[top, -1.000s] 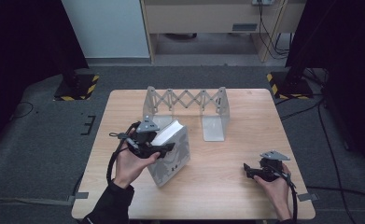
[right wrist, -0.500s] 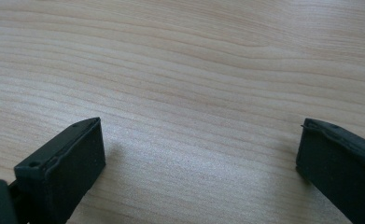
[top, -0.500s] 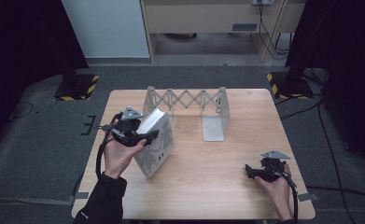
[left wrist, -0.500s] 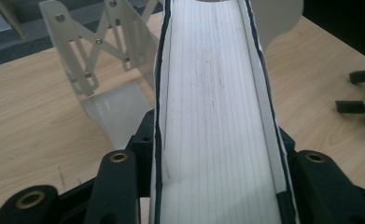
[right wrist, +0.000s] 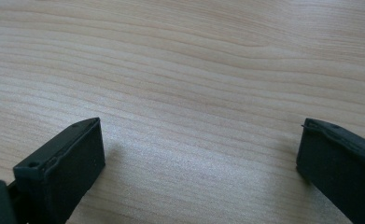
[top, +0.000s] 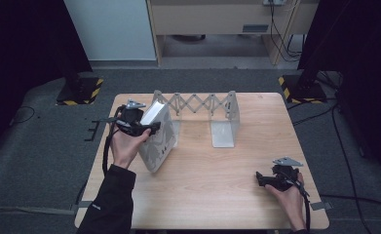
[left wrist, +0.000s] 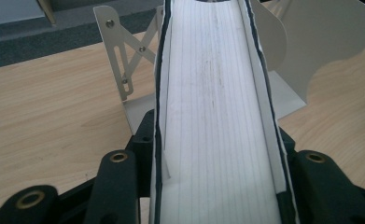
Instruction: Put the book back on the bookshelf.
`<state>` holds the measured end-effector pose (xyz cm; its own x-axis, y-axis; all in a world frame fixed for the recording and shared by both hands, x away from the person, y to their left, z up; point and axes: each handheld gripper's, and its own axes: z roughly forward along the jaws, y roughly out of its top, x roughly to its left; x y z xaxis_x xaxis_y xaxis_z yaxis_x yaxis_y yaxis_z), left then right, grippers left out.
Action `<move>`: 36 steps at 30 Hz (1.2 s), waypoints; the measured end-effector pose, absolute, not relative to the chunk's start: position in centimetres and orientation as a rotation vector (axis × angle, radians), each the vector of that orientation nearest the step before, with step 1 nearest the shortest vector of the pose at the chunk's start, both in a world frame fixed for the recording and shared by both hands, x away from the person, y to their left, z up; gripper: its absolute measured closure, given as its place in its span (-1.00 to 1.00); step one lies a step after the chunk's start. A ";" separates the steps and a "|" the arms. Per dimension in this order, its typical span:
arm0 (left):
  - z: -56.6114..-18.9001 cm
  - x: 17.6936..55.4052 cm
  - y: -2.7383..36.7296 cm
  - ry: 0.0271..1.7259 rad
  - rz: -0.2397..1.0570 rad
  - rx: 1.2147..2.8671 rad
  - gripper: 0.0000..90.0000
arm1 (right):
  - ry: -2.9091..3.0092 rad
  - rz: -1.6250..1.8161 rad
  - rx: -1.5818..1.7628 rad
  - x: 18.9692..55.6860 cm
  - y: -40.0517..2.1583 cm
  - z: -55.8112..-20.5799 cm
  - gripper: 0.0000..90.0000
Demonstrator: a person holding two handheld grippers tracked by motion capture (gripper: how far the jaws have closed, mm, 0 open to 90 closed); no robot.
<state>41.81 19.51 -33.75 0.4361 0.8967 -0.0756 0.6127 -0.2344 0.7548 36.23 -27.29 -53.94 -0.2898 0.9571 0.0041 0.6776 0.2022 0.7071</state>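
The left tongs [top: 138, 127] are clamped on a thick book [top: 157, 136], one jaw on each cover. The book stands tilted, its lower corner on the wooden surface [top: 212, 195], just in front of the left end plate of the expanding metal book rack [top: 202, 105]. In the left gripper view the white page edges of the book [left wrist: 213, 116] run up the middle between the two black jaws, with the dark cover edges on either side and the rack's left plate [left wrist: 119, 70] and scissor bars close behind on the left. A pale, curved metal plate rises behind the book on the right of that view. The cover seen from above carries a pale grey pattern; no title, brand or other writing can be read on it, nor on the rack.

The right tongs [top: 268, 179] sit well apart from the rack, near the front right corner of the surface, held low in the person's right hand [top: 290, 197]. Their jaws stand wide apart with nothing between them; in the right gripper view the right tongs [right wrist: 199, 158] look onto bare wood grain. They have just been opening a little further.
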 end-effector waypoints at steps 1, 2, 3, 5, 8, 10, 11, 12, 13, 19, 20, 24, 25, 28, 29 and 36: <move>-33.7 42.1 19.4 1.273 0.496 1.955 0.16 | 2.043 0.851 1.521 36.2 -27.3 -53.9 -0.97; -33.7 42.4 19.3 1.277 0.503 1.956 0.16 | 2.044 0.850 1.519 36.2 -27.3 -53.9 -0.97; -33.7 42.6 19.2 1.285 0.508 1.950 0.16 | 2.044 0.850 1.519 36.2 -27.3 -53.9 -0.97; -33.8 43.2 19.2 1.307 0.512 1.935 0.16 | 2.044 0.850 1.519 36.2 -27.3 -53.9 -0.97; -33.9 44.1 19.0 1.324 0.527 1.920 0.16 | 2.044 0.850 1.519 36.2 -27.3 -53.9 -0.97; -33.9 44.6 18.9 1.339 0.533 1.912 0.15 | 2.044 0.850 1.519 36.2 -27.3 -53.9 -0.97; -33.9 44.9 18.8 1.344 0.535 1.909 0.15 | 2.044 0.850 1.519 36.2 -27.3 -53.9 -0.97; -33.9 45.2 18.7 1.352 0.538 1.903 0.15 | 2.044 0.850 1.519 36.2 -27.3 -53.9 -0.97; -33.9 45.5 18.6 1.355 0.543 1.902 0.15 | 2.043 0.850 1.519 36.2 -27.3 -53.9 -0.97; -34.3 47.1 17.7 1.384 0.569 1.901 0.15 | 2.044 0.850 1.519 36.2 -27.3 -53.9 -0.97; -34.4 47.3 17.5 1.392 0.573 1.898 0.15 | 2.044 0.850 1.520 36.2 -27.3 -53.9 -0.97; -34.9 48.2 17.1 1.416 0.564 1.887 0.15 | 2.044 0.850 1.519 36.2 -27.3 -53.9 -0.97; -35.0 48.4 17.0 1.422 0.565 1.882 0.15 | 2.044 0.850 1.519 36.2 -27.3 -53.9 -0.97; -35.2 48.8 16.7 1.439 0.565 1.874 0.15 | 2.044 0.850 1.519 36.2 -27.3 -53.9 -0.97; -35.3 49.0 16.6 1.448 0.564 1.874 0.15 | 2.044 0.850 1.519 36.2 -27.3 -53.9 -0.97; -36.3 49.8 15.7 1.478 0.589 1.877 0.15 | 2.044 0.850 1.519 36.2 -27.3 -53.9 -0.97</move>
<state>49.77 15.72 -36.29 0.2574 0.9648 -0.0540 0.6633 -0.1357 0.7360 36.23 -27.28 -53.94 -0.2899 0.9571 0.0036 0.6775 0.2025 0.7071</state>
